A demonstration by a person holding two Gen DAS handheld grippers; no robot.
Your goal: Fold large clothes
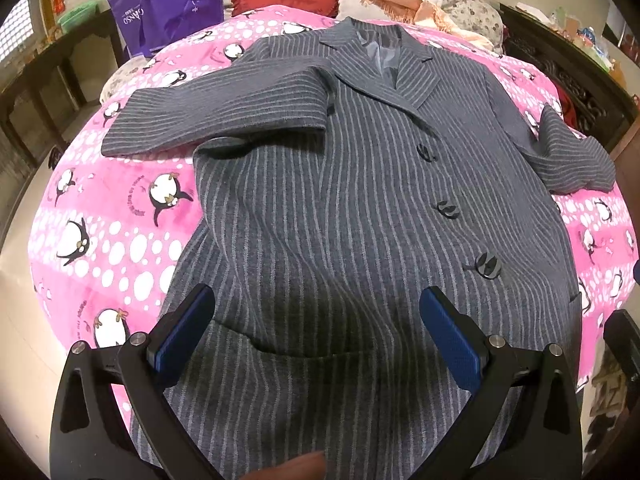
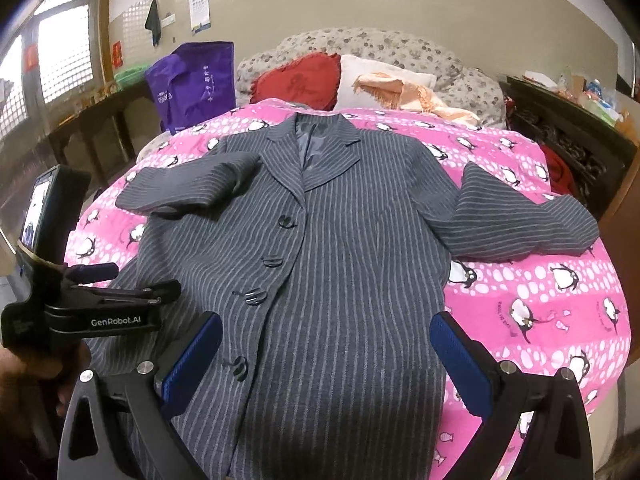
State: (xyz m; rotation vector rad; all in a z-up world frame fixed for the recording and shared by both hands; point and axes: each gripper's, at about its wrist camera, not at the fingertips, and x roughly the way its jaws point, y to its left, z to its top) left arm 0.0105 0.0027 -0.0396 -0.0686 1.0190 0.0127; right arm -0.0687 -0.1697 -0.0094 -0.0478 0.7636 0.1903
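Two claws, left gripper [image 1: 316, 328] and right gripper [image 2: 326, 356], released above coat [image 2: 340, 260] lower centre; folding unstarted. Next: grasp sleeve [image 2: 520, 220] at right, fold inward.

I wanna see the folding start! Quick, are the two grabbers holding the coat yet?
Left gripper: open, holding nothing, above the grey pinstriped wool coat.
Right gripper: open, holding nothing.
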